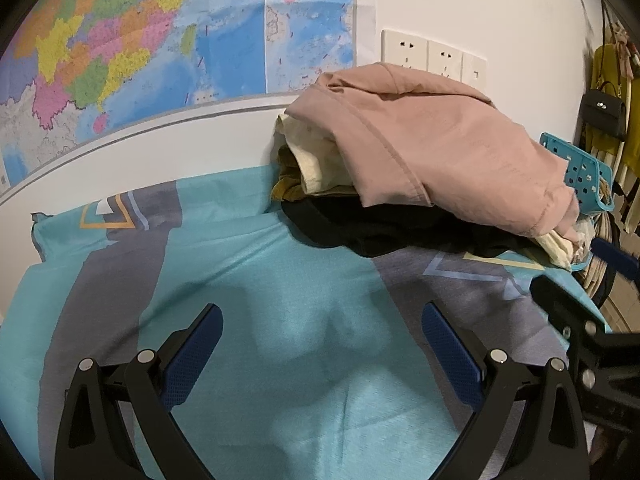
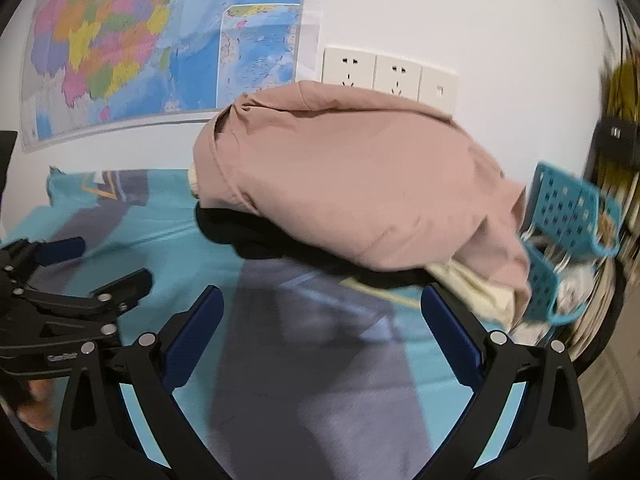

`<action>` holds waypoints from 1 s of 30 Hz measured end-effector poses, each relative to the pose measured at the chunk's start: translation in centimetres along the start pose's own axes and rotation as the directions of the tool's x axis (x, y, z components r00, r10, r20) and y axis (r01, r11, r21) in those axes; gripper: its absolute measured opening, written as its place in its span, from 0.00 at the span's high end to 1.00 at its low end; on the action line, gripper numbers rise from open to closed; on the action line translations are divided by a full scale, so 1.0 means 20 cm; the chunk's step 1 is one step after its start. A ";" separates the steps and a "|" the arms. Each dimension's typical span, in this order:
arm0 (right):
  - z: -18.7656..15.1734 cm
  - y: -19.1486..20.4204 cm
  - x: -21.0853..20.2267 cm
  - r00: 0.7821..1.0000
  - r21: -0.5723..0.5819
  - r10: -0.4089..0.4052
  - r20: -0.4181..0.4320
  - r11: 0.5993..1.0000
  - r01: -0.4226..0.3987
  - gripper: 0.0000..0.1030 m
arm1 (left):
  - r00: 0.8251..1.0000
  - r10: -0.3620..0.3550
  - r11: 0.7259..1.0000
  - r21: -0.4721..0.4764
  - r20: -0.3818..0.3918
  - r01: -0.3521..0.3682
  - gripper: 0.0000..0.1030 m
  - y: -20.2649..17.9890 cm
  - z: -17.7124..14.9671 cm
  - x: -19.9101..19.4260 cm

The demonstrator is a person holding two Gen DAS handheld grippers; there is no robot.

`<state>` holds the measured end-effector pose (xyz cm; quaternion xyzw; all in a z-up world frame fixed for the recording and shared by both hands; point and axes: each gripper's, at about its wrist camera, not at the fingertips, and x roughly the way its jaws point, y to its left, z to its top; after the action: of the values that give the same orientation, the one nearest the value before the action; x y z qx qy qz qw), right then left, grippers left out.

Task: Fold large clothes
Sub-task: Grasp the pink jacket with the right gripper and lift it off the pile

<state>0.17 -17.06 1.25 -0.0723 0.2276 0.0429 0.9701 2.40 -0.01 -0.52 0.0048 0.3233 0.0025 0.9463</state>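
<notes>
Left gripper released, holding nothing, over bare bedsheet. Right gripper likewise spread and unladen, nearer the pile. Clothes heaped against wall at far side of bed: pink garment on top, black garment beneath, cream piece wedged between. Blue basket touching heap's right end. Risk: pinching pink top layer may snag cream or black layers, dragging whole heap; sideways pull may tip basket

Clothes pile on bedsheet against wall, basket right, map behind-left.
</notes>
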 end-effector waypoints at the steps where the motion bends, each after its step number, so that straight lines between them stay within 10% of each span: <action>1: 0.02 0.01 0.03 1.000 -0.037 -0.013 0.010 0.999 0.014 0.05 | 1.000 0.007 1.000 0.002 -0.002 -0.007 0.07 0.01 0.00 0.01; 12: 0.09 0.21 0.42 0.978 -0.422 -0.183 0.101 0.882 0.209 0.09 | 0.996 0.093 0.996 -0.002 -0.009 -0.093 0.07 0.16 0.11 0.17; 14: 0.10 0.21 0.49 0.978 -0.452 -0.187 0.093 0.867 0.209 0.19 | 0.995 0.101 0.995 -0.007 -0.014 -0.101 0.07 0.19 0.13 0.20; 19: 0.27 0.10 0.47 0.998 -0.398 -0.035 0.045 0.916 0.050 0.91 | 0.992 0.128 0.992 0.011 -0.016 -0.128 0.07 0.24 0.18 0.24; 24: 0.49 -0.11 0.36 0.993 -0.226 0.002 0.119 0.974 0.025 0.86 | 0.988 0.151 0.988 0.029 0.006 -0.151 0.07 0.29 0.26 0.28; 27: 0.47 -0.07 0.51 0.999 -0.315 -0.013 0.042 0.949 0.026 0.63 | 0.986 0.164 0.986 0.035 0.024 -0.165 0.07 0.31 0.31 0.30; 30: 0.42 -0.04 0.63 0.999 -0.371 -0.022 -0.024 0.929 0.011 0.60 | 0.985 0.170 0.984 0.042 0.043 -0.172 0.07 0.31 0.35 0.32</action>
<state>15.12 -15.78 3.15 -0.2567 0.2281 0.0760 0.9361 11.68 6.18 1.12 0.0543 0.3031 0.0761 0.9483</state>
